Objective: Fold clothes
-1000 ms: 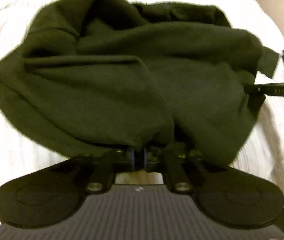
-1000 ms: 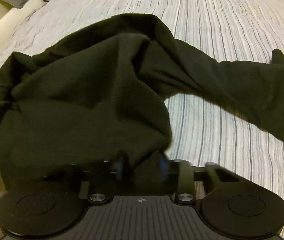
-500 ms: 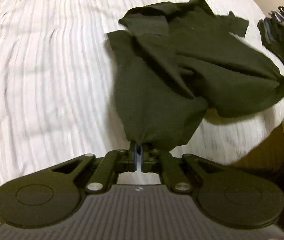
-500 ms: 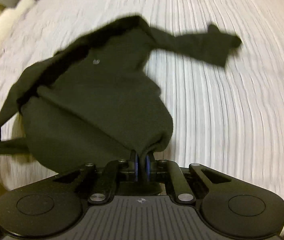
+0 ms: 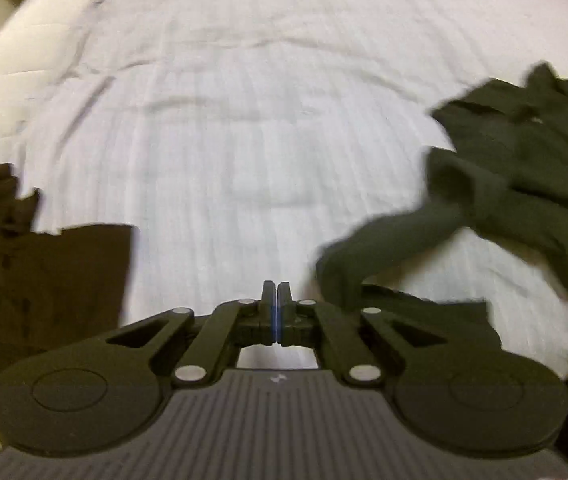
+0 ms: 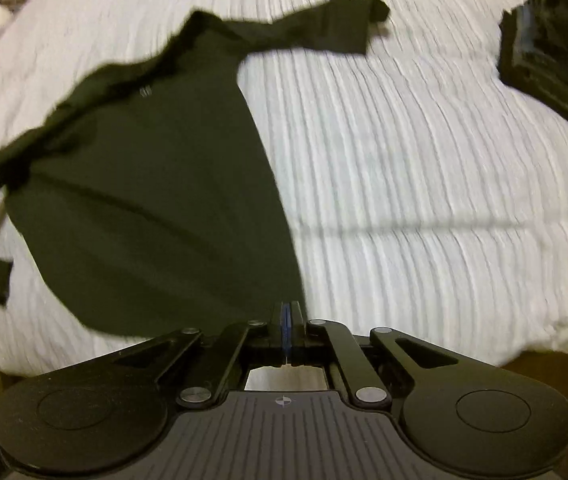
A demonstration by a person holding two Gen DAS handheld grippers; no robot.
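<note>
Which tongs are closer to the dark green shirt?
Right. The right tongs sit at the bottom edge of the dark green shirt, though whether they pinch it is unclear. The left tongs are shut on nothing, with the shirt off to their right.

Each wrist camera looks forward along its gripper, low over the bed (image 5: pixel 243 140); both share the dark garment (image 6: pixel 155 200).

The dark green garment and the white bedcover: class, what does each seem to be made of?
Dark green garment: soft matte knit, probably cotton jersey or fleece; it drapes limply without shine. White bedcover: ribbed or quilted woven fabric, likely cotton; fine raised lines run across it.
</note>
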